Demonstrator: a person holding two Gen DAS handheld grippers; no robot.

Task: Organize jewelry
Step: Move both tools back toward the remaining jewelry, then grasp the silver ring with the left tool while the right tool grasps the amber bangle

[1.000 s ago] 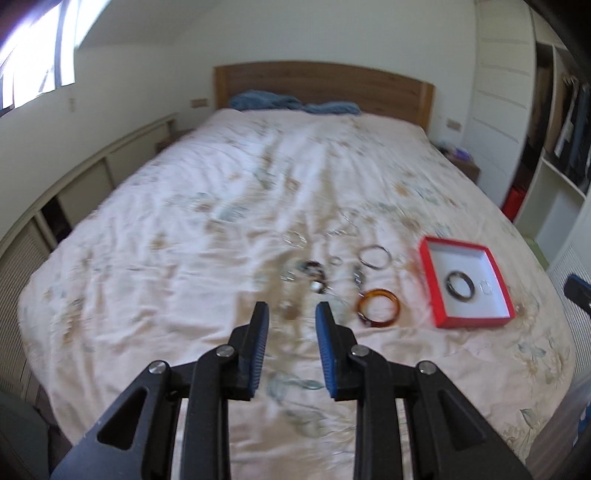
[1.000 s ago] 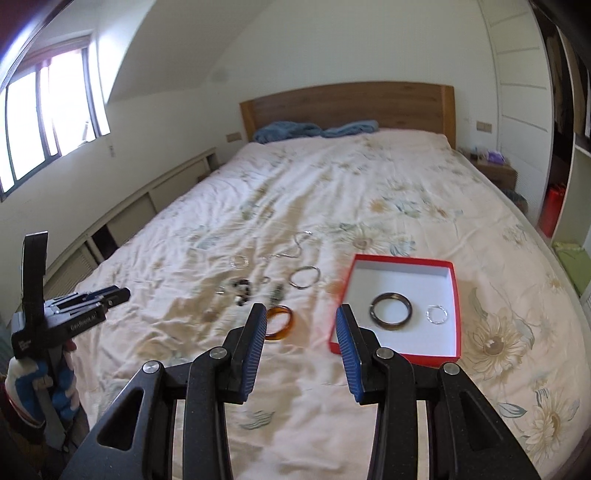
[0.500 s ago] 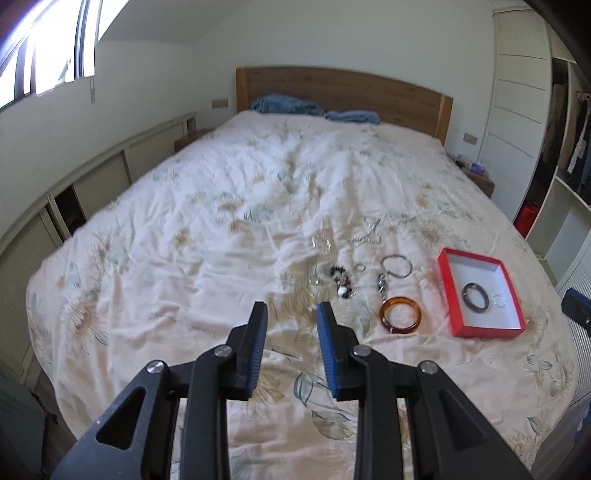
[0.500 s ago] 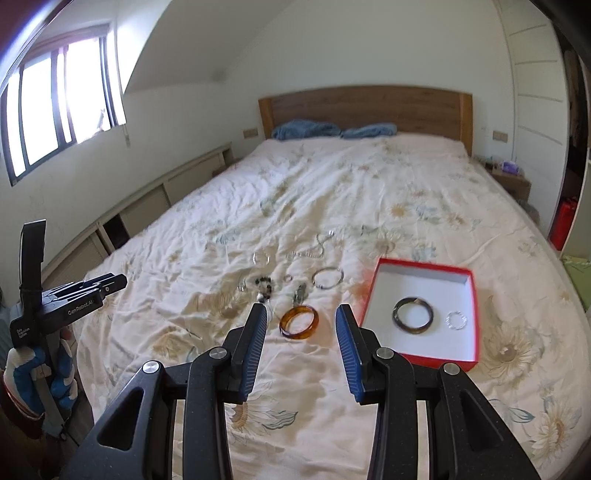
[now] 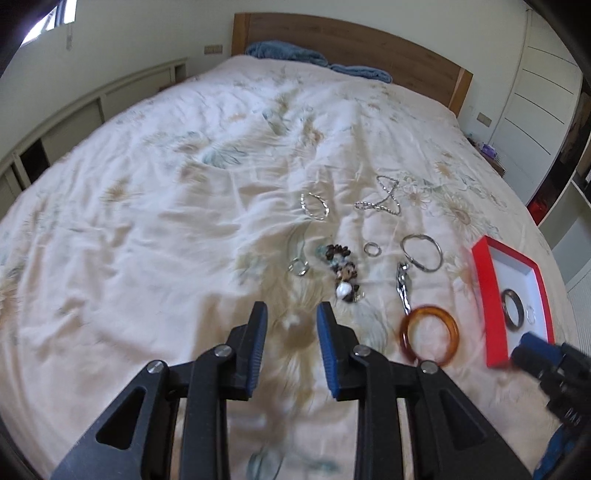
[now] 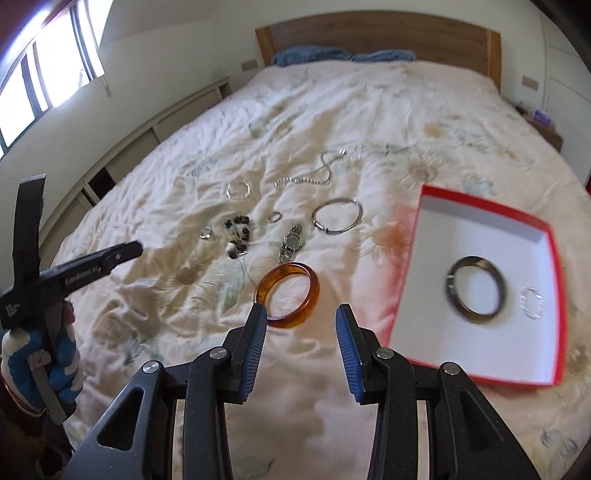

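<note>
Several pieces of jewelry lie on the floral bedspread. An amber bangle (image 6: 287,294) (image 5: 430,335) lies just ahead of my right gripper (image 6: 300,314), which is open and empty. A red box (image 6: 406,258) (image 5: 493,314) at the right holds a dark bangle (image 6: 476,290) and a clear ring (image 6: 532,302). A watch (image 6: 291,243), a silver bangle (image 6: 336,216), a bead bracelet (image 5: 341,262) and a chain (image 5: 384,197) lie beyond. My left gripper (image 5: 291,314) is open and empty, short of the beads.
The bed's wooden headboard (image 6: 376,33) and blue pillows (image 5: 288,53) are at the far end. Low cabinets (image 6: 147,140) run along the left wall, a white wardrobe (image 5: 543,92) stands on the right. The right gripper's tip (image 5: 535,349) shows beside the box.
Both grippers have moved down and forward toward the jewelry; the pieces now look much larger. The jaws stay open. Nothing has been picked up.
</note>
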